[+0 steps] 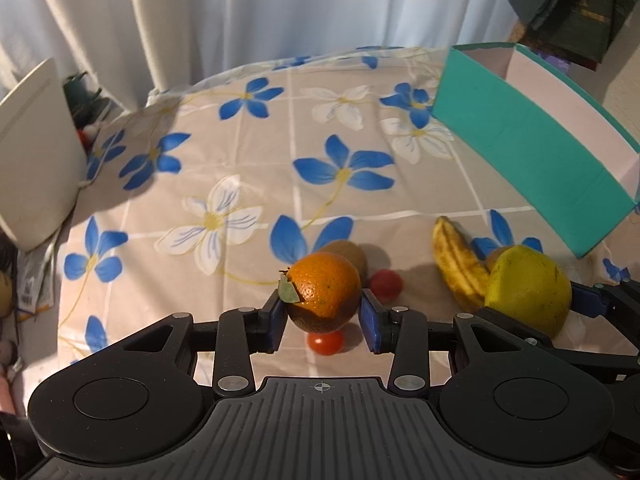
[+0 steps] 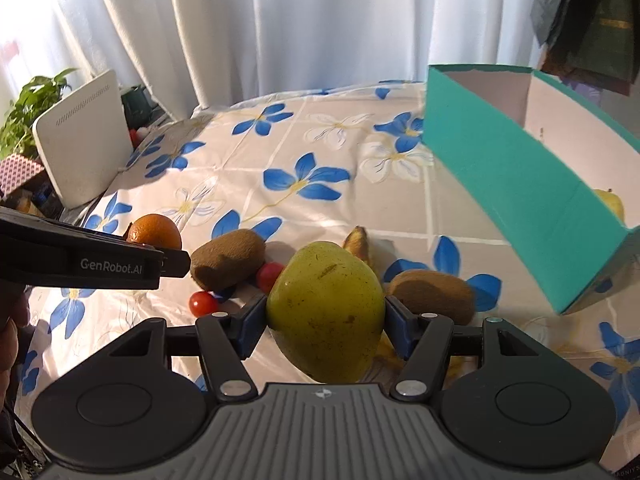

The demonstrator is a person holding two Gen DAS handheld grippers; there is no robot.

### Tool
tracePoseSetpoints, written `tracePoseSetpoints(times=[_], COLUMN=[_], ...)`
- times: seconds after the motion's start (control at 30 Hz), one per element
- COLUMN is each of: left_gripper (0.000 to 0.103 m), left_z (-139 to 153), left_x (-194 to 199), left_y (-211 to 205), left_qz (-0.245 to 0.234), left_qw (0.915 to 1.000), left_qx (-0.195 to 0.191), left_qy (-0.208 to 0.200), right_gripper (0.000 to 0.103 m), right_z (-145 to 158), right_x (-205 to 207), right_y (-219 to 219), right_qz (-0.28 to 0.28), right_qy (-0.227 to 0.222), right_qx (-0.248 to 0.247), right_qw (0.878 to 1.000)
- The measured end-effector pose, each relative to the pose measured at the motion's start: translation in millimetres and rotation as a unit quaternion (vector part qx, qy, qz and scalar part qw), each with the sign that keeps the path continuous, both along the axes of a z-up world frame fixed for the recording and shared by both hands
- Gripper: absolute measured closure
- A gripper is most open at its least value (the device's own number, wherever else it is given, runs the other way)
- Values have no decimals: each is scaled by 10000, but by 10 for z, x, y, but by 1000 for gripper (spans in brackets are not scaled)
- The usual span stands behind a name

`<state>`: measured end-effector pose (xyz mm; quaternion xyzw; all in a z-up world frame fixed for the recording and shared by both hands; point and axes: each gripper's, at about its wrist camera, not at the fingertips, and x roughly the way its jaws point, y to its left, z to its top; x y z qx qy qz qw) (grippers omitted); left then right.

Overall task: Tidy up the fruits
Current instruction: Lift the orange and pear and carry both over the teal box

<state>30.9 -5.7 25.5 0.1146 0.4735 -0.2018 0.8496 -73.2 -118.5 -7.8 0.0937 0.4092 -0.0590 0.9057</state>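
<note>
My left gripper (image 1: 323,314) is shut on an orange (image 1: 324,290) with a small leaf and holds it above the flowered cloth; the orange also shows in the right wrist view (image 2: 155,232). My right gripper (image 2: 325,322) is shut on a yellow-green pear (image 2: 326,312), also seen at the right of the left wrist view (image 1: 528,288). Below lie two kiwis (image 2: 228,260) (image 2: 434,294), two cherry tomatoes (image 2: 202,303) (image 2: 270,276) and a banana (image 1: 458,264). A teal box (image 2: 516,184) stands open at the right with another pear (image 2: 610,202) inside.
A white router-like panel (image 2: 82,140) leans at the table's left edge, with a potted plant (image 2: 32,100) behind it. White curtains (image 2: 280,20) hang at the back. The flowered tablecloth (image 2: 312,152) stretches to the far edge.
</note>
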Motion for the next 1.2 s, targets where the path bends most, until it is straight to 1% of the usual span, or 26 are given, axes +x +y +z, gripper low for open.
tracePoseSetpoints(times=[0.1,0.17,0.33,0.53,0.67,0.8,0.97,1.07,1.2], left_gripper=[60,60,60,60,60,60,60,60,60], left_z=[124,210,373,431,439,452,445,412,334], left_x=[-43,-79,-116,-120,-74,3,136,223,325], left_y=[-269,-451,-895,-1447,-1790,-2089,-2410,-2565,-2712], left_qz=[-266,-401,-694,-983,-1131,-1204,-1150,-1082,-1126], left_qw=[9996,9988,9962,9933,9919,9907,9906,9910,9909], left_qx=[-81,-86,-117,-67,-66,-107,-124,-150,-199], left_qy=[-99,-257,-515,-612,-569,-617,-734,-779,-715], right_gripper=[41,41,41,41,41,41,41,41,41], right_z=[113,164,280,420,467,485,481,474,465], right_x=[-127,-206,-417,-592,-638,-613,-506,-412,-291], right_y=[-192,-327,-704,-1121,-1376,-1616,-1874,-1996,-2092], right_qz=[-323,-567,-1148,-1779,-2113,-2393,-2661,-2724,-2715], right_qy=[-139,-181,-353,-546,-654,-756,-908,-1013,-1151], right_qx=[-56,-82,-158,-298,-339,-402,-472,-480,-547], right_qw=[9994,9982,9926,9821,9746,9672,9585,9557,9540])
